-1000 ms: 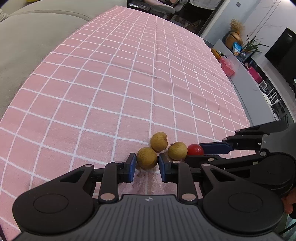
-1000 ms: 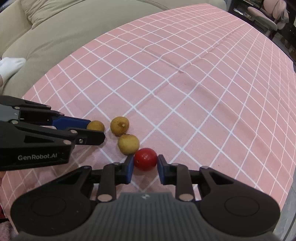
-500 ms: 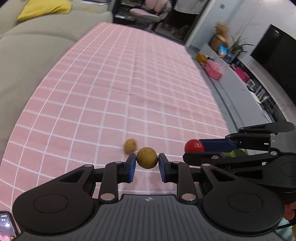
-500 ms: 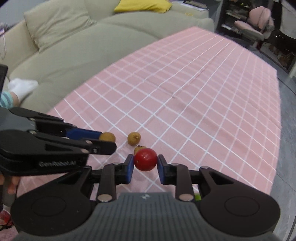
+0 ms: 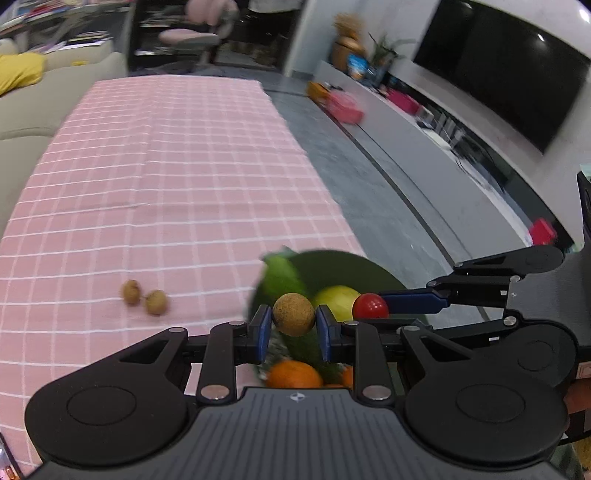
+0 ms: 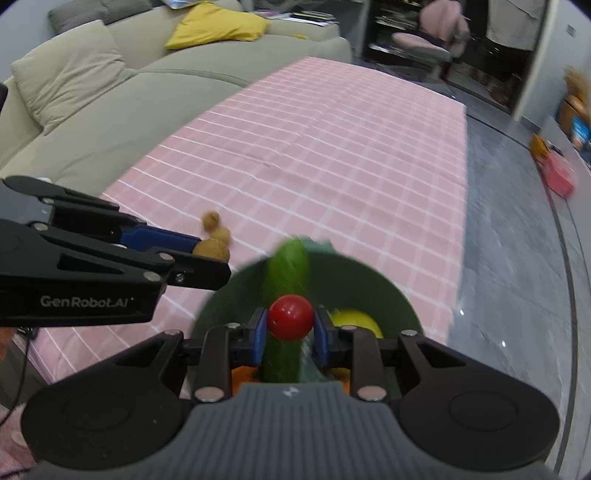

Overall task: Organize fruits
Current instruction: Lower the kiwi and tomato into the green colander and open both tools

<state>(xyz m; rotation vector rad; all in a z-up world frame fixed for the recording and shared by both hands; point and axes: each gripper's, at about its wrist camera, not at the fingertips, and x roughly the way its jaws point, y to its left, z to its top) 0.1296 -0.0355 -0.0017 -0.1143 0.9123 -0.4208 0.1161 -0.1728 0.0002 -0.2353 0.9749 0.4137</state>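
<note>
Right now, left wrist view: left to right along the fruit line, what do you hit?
two brown fruits on the cloth → brown fruit in left gripper → yellow fruit in green bowl → red fruit in right gripper

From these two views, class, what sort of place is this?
Most likely a home living room: a beige sofa with a yellow cushion, a large dark television on the wall, and a low table under a pink checked cloth.
</note>
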